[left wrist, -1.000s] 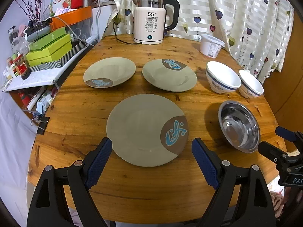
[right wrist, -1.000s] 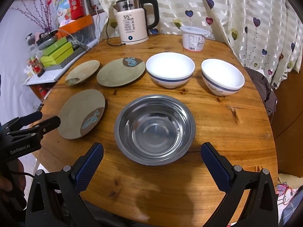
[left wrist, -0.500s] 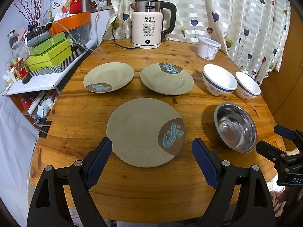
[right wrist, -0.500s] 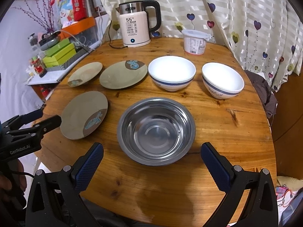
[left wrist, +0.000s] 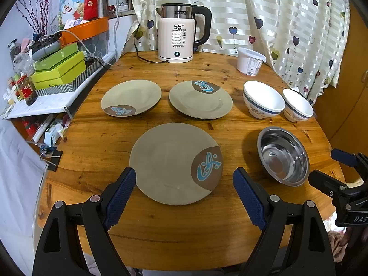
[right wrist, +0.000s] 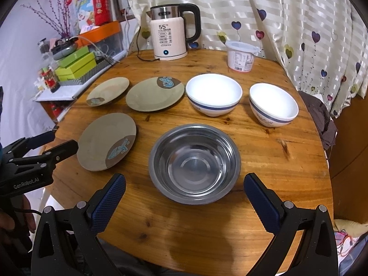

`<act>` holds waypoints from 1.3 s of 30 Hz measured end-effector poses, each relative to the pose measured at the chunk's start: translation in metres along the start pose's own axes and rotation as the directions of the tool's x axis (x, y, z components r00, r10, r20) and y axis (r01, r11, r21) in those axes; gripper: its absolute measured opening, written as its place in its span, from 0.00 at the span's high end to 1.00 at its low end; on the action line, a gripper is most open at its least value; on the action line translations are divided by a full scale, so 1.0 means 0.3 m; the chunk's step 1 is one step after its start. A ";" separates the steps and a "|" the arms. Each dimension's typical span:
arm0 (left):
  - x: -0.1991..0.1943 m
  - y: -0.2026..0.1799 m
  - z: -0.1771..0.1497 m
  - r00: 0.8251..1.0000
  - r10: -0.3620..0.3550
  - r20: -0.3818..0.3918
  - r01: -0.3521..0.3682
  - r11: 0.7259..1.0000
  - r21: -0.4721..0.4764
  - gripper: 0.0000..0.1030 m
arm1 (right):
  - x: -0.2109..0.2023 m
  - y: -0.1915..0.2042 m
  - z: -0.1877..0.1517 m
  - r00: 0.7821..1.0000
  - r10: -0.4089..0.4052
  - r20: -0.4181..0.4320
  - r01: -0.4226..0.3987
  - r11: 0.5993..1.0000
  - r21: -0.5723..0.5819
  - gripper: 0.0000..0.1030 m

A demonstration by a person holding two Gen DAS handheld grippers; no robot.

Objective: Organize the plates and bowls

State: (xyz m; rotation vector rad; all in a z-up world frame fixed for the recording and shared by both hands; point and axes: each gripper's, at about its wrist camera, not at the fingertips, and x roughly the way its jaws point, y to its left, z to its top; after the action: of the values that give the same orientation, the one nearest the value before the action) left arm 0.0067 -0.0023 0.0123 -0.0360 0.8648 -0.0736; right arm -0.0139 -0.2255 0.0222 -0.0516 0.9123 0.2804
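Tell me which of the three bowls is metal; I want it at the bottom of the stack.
The steel bowl, nearest the open right gripper. The other two bowls are white with a blue band.

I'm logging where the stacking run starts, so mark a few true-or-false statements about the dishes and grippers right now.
1. Three plates lie apart, unstacked: near plate, left plate, middle plate. True.
2. The steel bowl holds a white bowl. False: it is empty.
3. The left gripper grips the near plate. False: open, holding nothing.
4. The right gripper is open. True.
5. The kettle reads 55. True.
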 end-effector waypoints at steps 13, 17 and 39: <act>0.013 0.045 0.014 1.000 -0.006 0.009 0.006 1.000 -0.018 0.16 | 0.020 0.064 0.055 0.999 0.034 0.002 -0.034 0.998 -0.062 0.00; 0.022 0.078 0.022 1.000 -0.005 0.006 0.005 0.999 -0.045 0.16 | 0.041 0.096 0.084 0.999 0.051 -0.004 -0.051 0.994 -0.092 0.00; 0.111 0.324 0.109 0.999 0.037 0.007 -0.035 0.976 -0.215 0.22 | 0.183 0.295 0.300 0.985 0.172 -0.024 -0.173 0.962 -0.213 0.06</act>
State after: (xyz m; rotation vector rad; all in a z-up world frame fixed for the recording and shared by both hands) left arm 0.0579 0.0921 0.0023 -0.2229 0.8589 0.0543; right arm 0.0642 -0.1137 0.0408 -0.1726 0.8900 0.5415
